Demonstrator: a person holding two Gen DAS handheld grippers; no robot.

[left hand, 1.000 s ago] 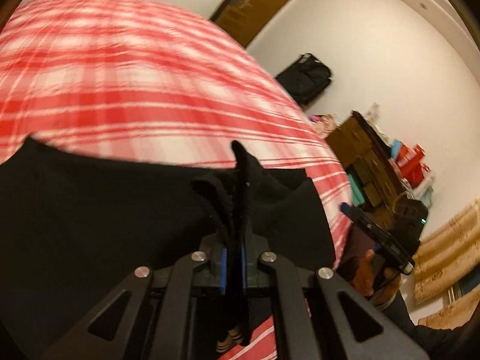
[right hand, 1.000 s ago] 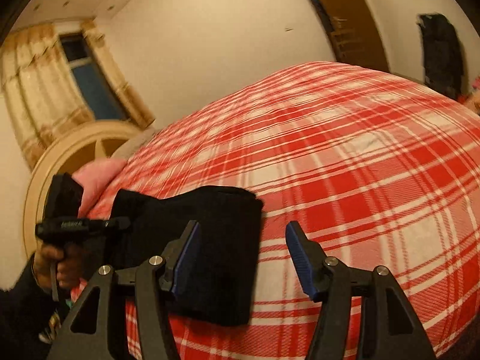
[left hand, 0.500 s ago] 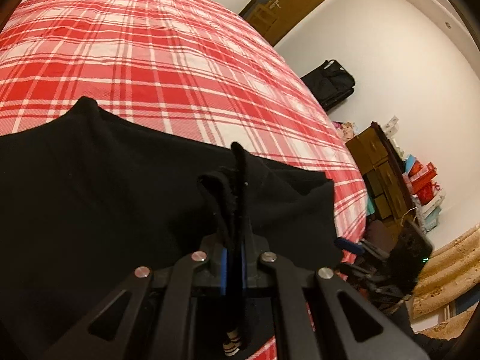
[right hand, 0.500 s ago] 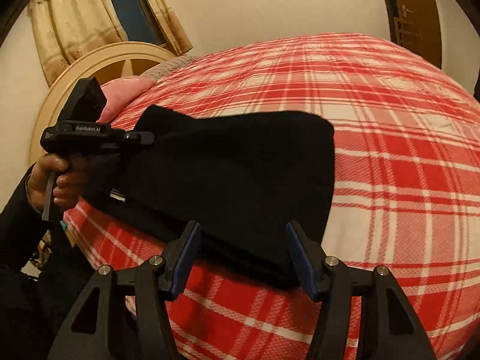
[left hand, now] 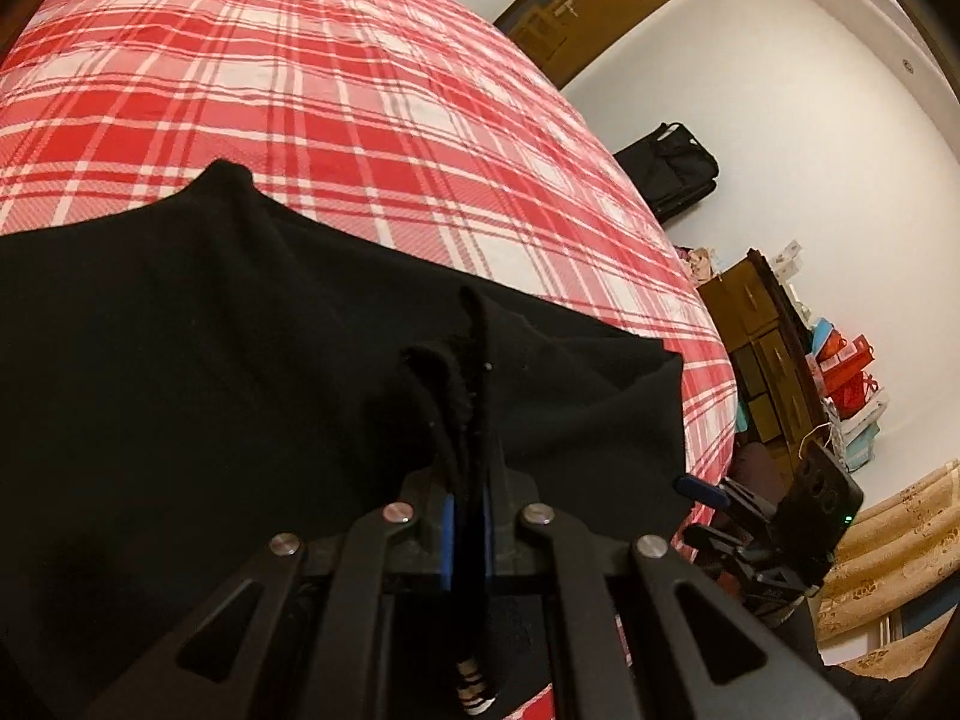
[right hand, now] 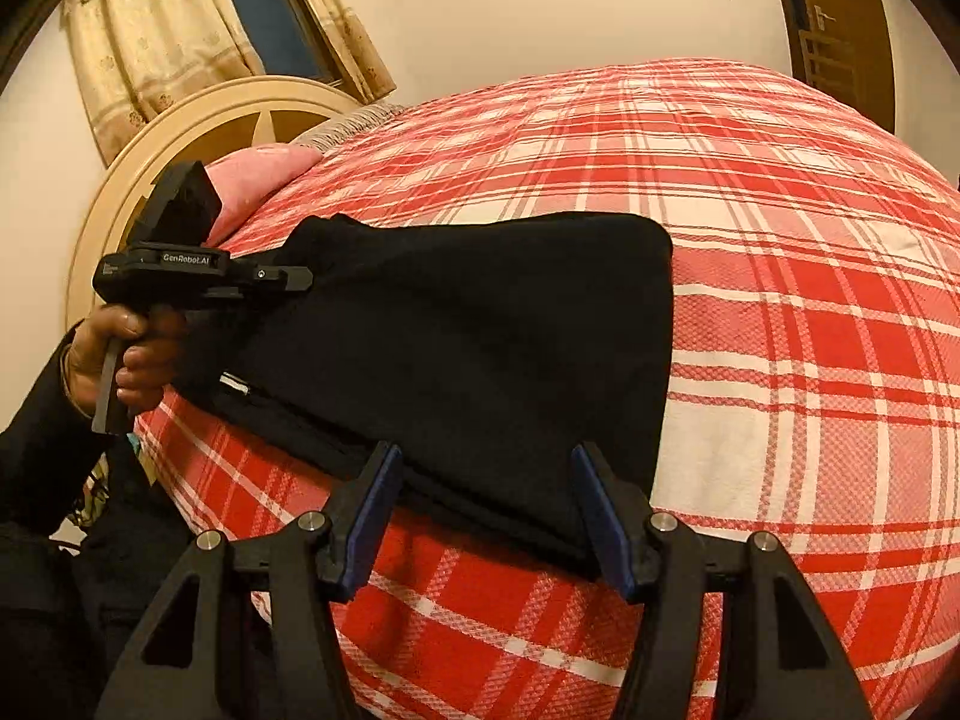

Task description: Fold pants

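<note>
From the left wrist, the left hand-held gripper point(left hand: 468, 516) has its blue pads pressed together on a bunched edge of the black pants point(left hand: 198, 348), which rise between the fingers in a narrow ridge. A small striped tag hangs below the pinched cloth. The pants spread wide over the near side of the bed point(left hand: 336, 96), which is covered in red and white plaid. At the pants' right corner the right hand-held gripper point(left hand: 762, 534) shows at the bed's edge, one blue pad close to the cloth; whether it touches cannot be told here. Beyond the bed stand a brown door point(left hand: 600, 6), a black bag point(left hand: 672, 174) against the white wall, and a wooden dresser point(left hand: 756, 336) with red boxes point(left hand: 846, 366) beside it. A patterned curtain point(left hand: 888, 552) fills the lower right.

From the right wrist, the right hand-held gripper point(right hand: 486, 510) is spread wide, its fingers on either side of the folded pants' point(right hand: 468, 348) near edge, gripping nothing. The pants lie folded on the bed point(right hand: 780, 240) near its edge. At their left end a hand point(right hand: 126, 354) holds the left hand-held gripper point(right hand: 300, 279), its tip in the cloth. Behind are a pink pillow point(right hand: 258, 174), a round cream headboard point(right hand: 198, 120), a curtained window point(right hand: 270, 6) and the door point(right hand: 834, 18).
</note>
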